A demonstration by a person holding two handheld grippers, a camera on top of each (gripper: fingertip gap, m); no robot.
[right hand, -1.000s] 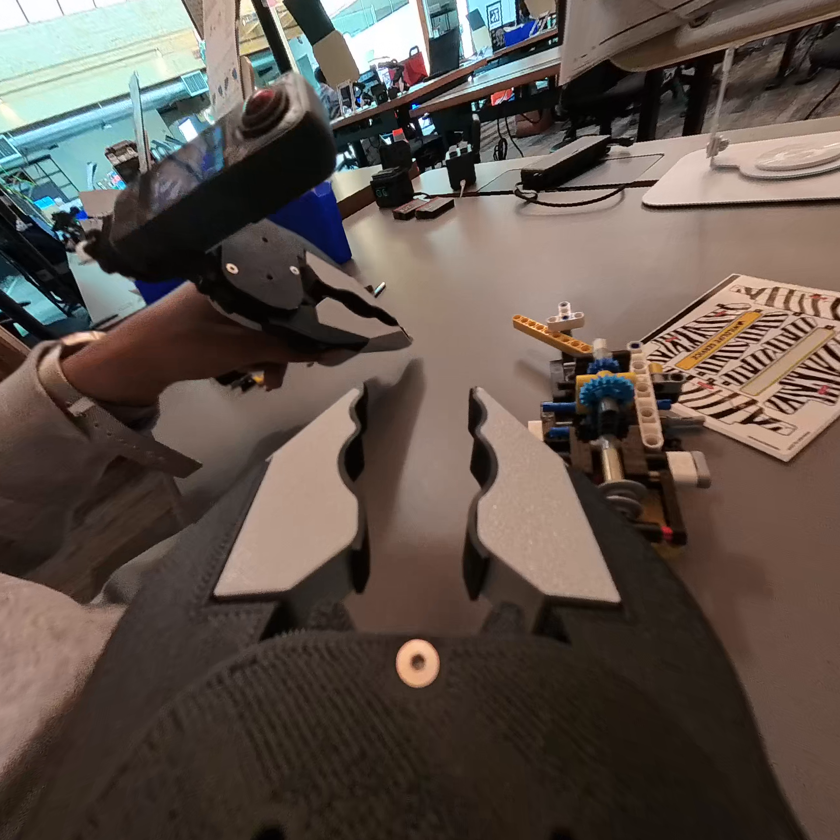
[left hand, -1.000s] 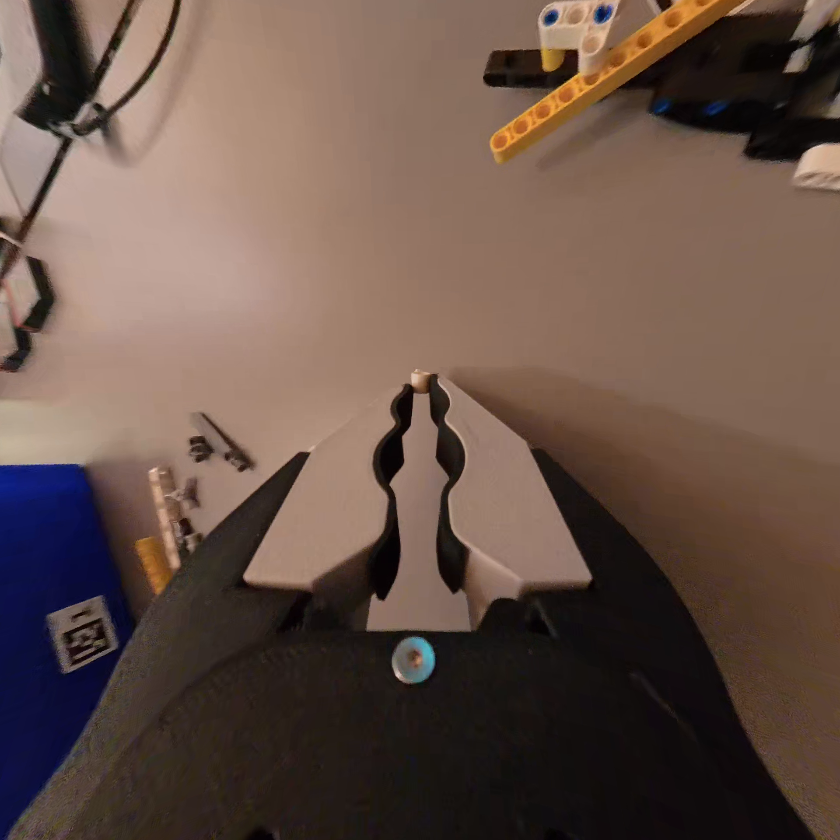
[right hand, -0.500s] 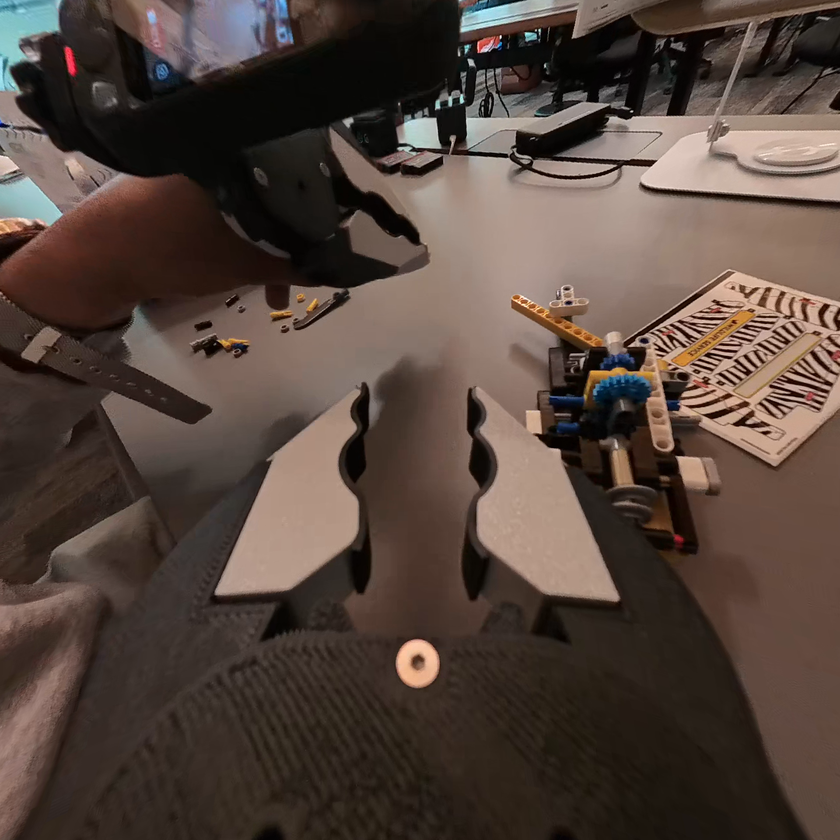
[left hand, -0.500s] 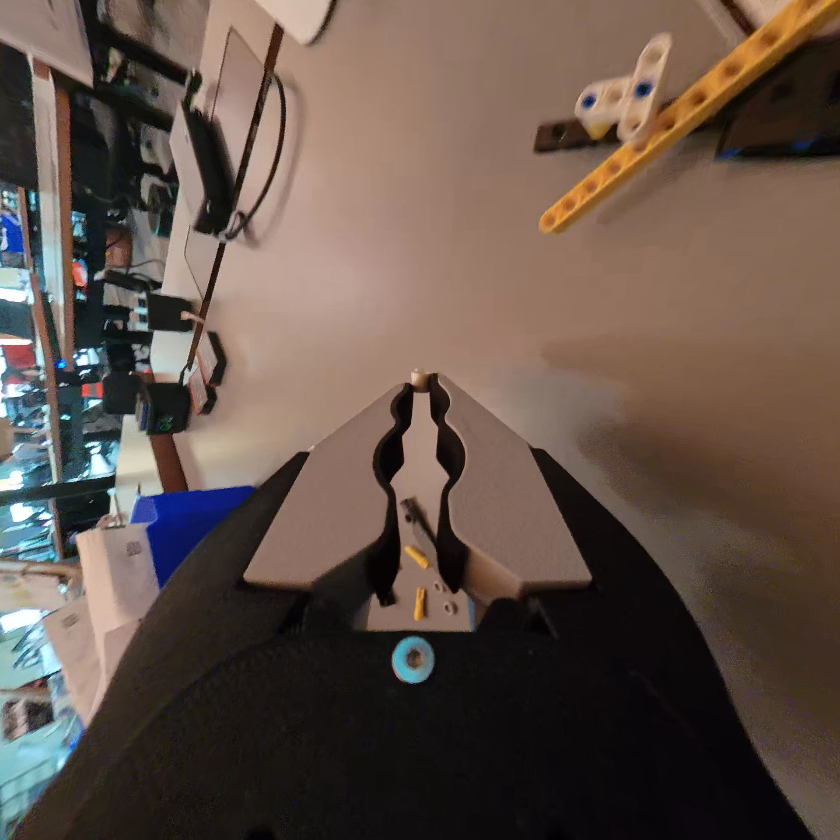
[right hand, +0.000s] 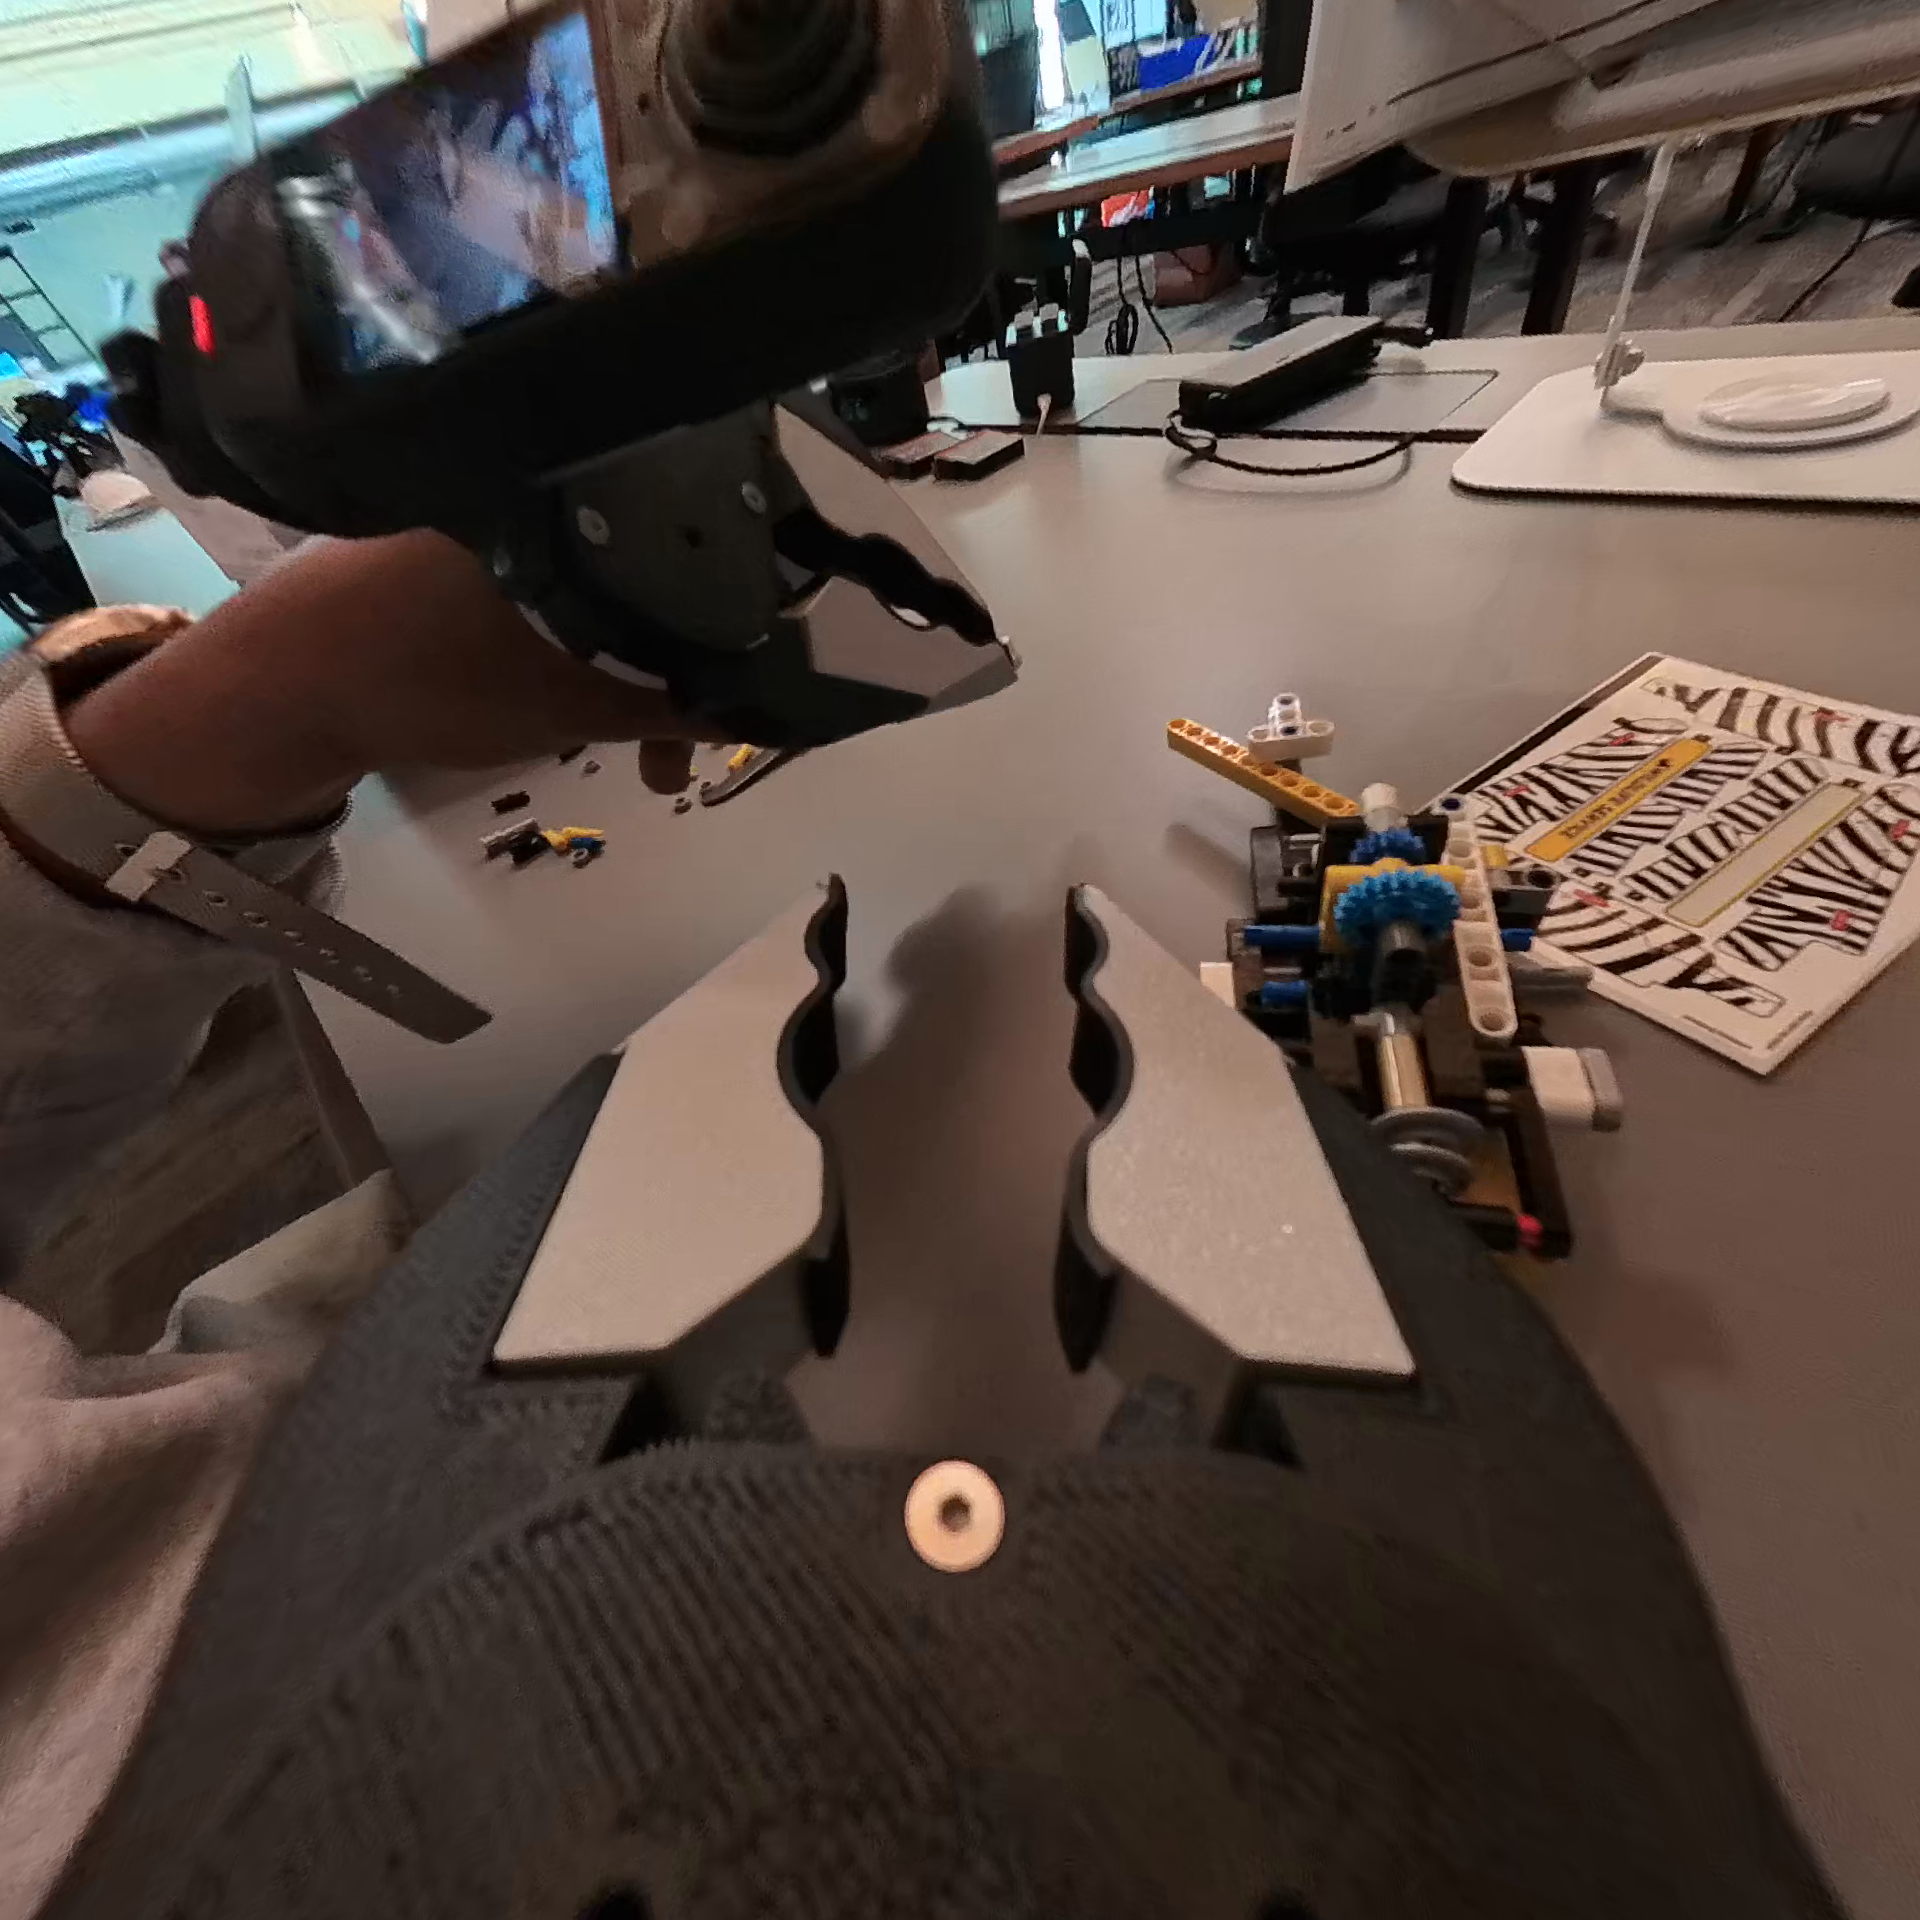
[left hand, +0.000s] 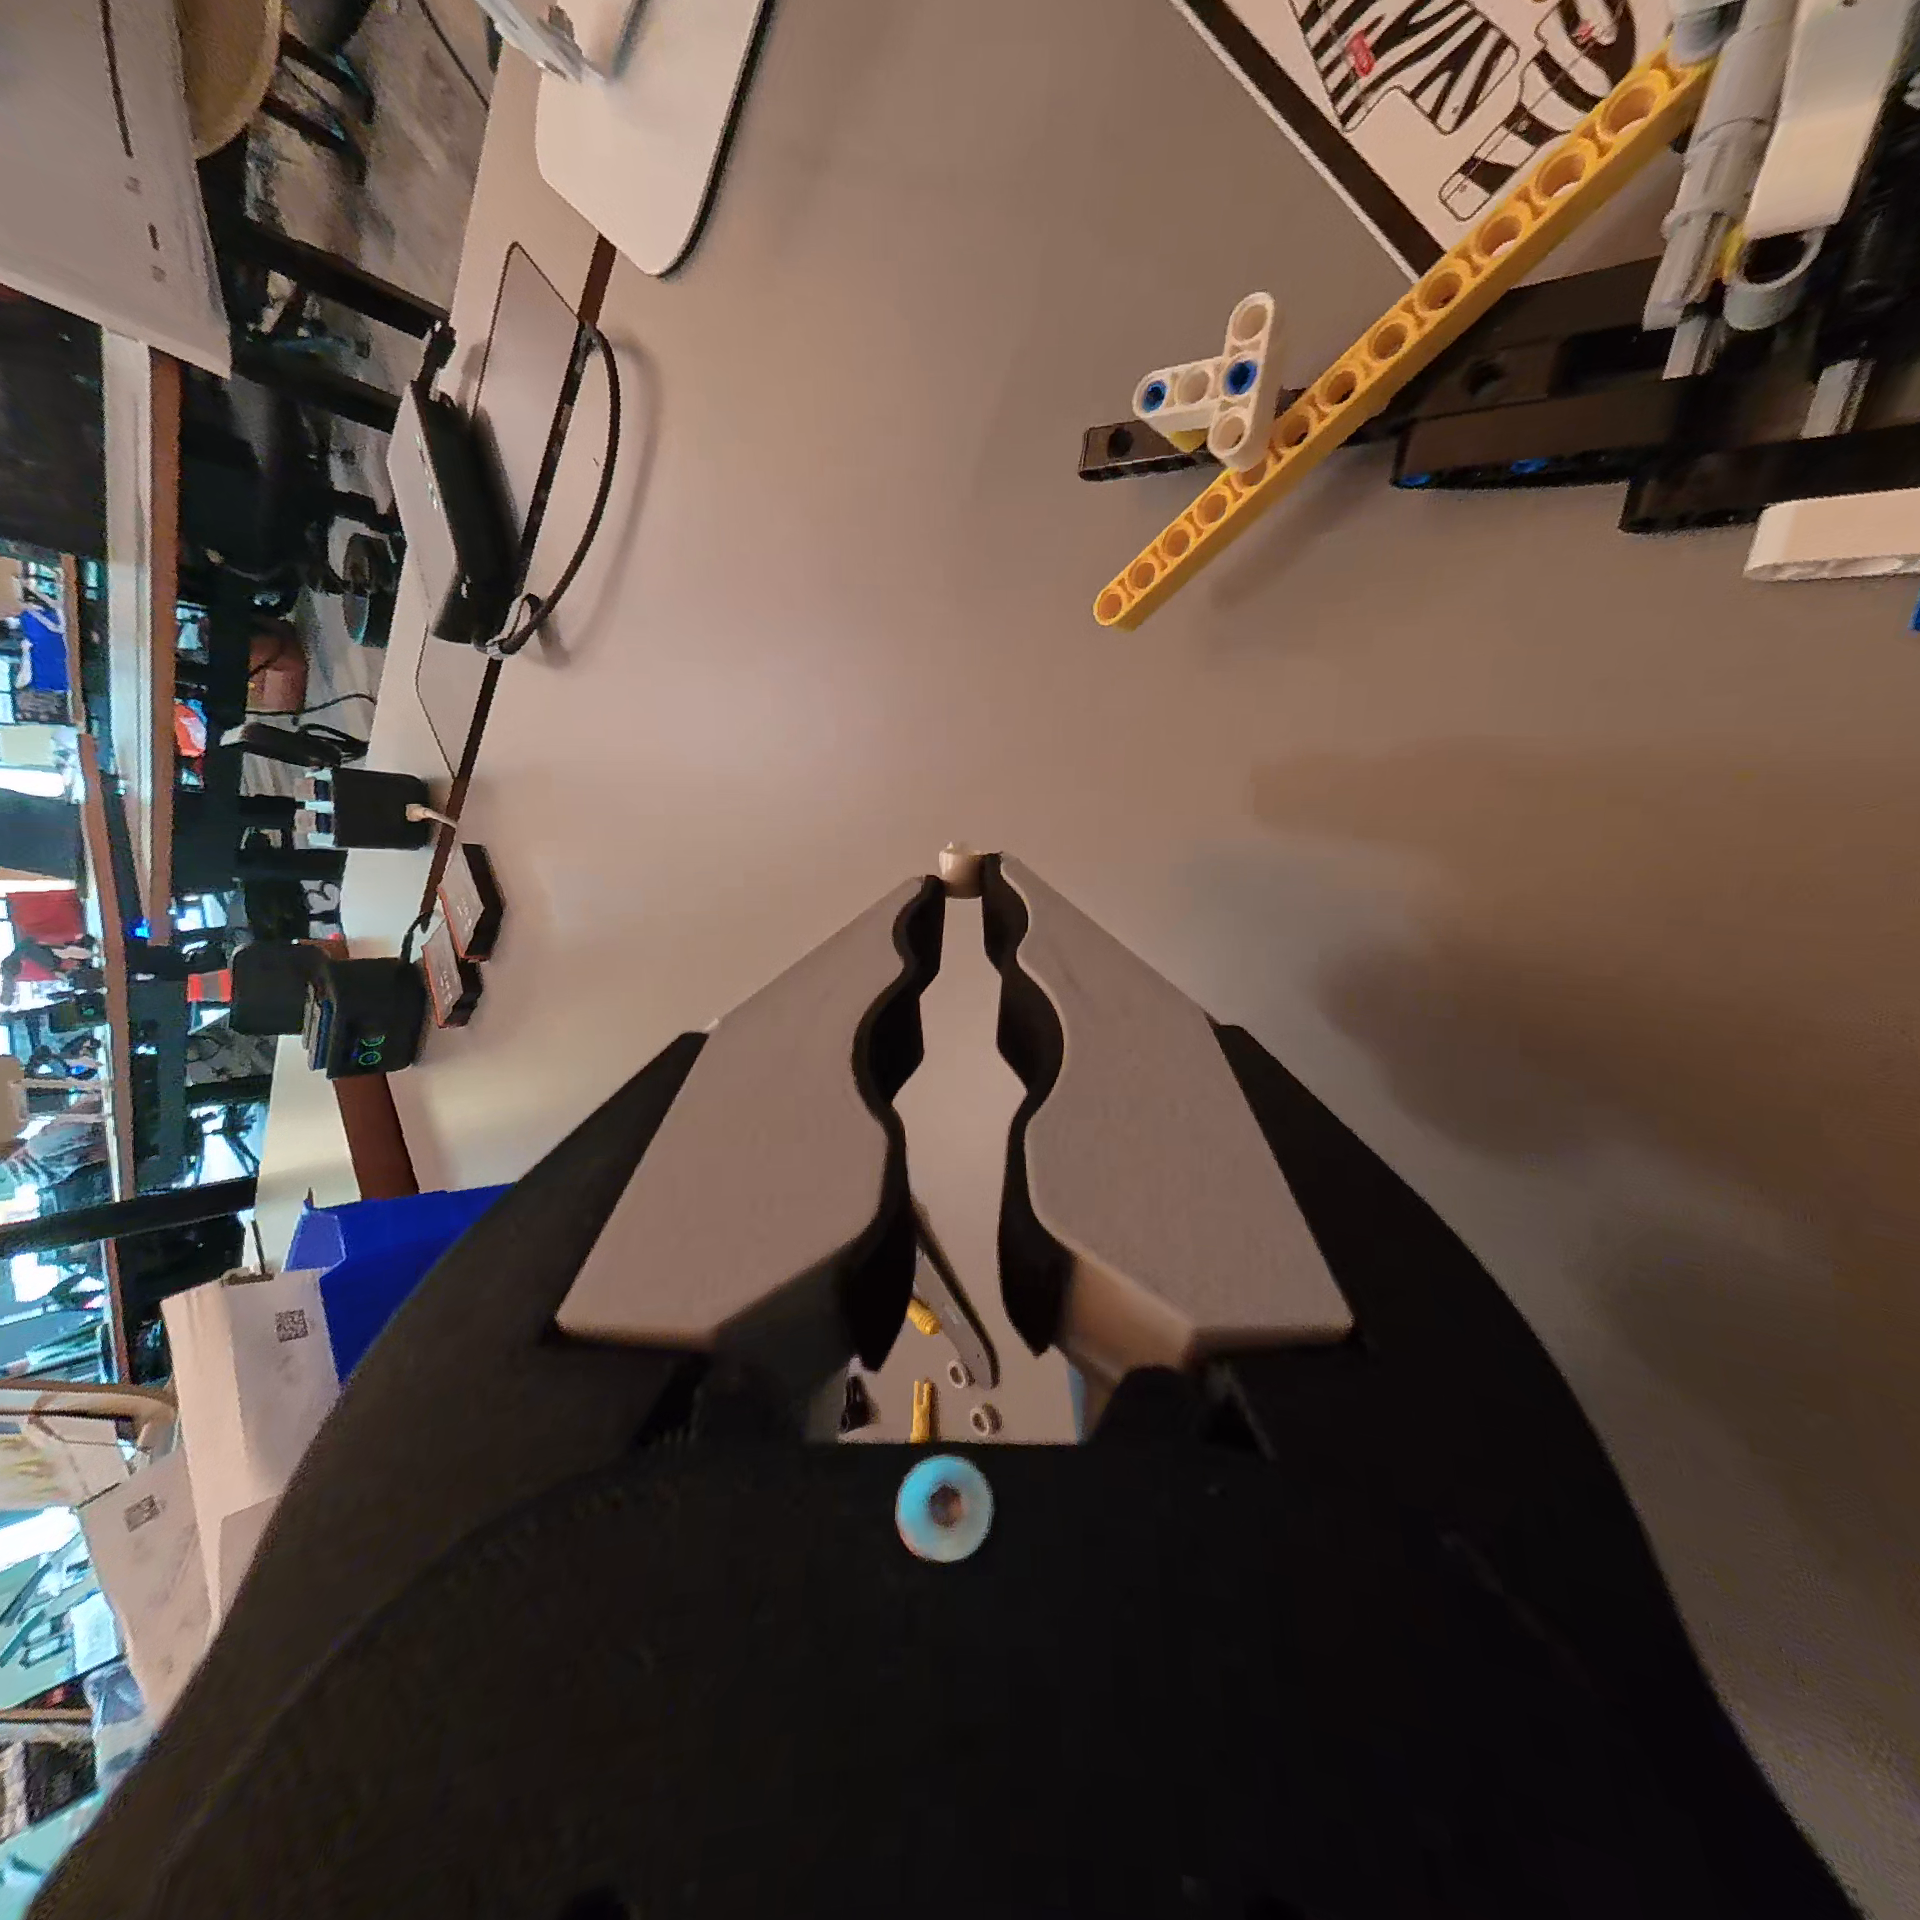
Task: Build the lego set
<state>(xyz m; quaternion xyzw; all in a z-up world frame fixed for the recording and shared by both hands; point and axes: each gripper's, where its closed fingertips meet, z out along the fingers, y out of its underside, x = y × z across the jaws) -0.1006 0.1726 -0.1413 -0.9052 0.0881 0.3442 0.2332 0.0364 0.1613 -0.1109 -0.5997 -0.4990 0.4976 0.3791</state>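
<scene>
left gripper (left hand: pixel 961 868) pinching small tan peg (left hand: pixel 957 864), right gripper (right hand: pixel 951 914) spread empty, lego model (right hand: pixel 1392 966) beside zebra sticker sheet (right hand: pixel 1704 842)

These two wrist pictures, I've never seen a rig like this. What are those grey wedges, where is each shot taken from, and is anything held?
Each picture comes from a camera fixed on a hand-held gripper, looking out along its two grey fingers; no robot arm is involved. In the left wrist view, the left gripper is shut on a small pale peg pinched at its fingertips, above the grey table. In the right wrist view, the right gripper is open and empty; the other gripper shows up high, held by a person's hand. On the table lie the part-built lego model, a yellow beam, a zebra-striped sticker sheet and loose small parts.
</scene>
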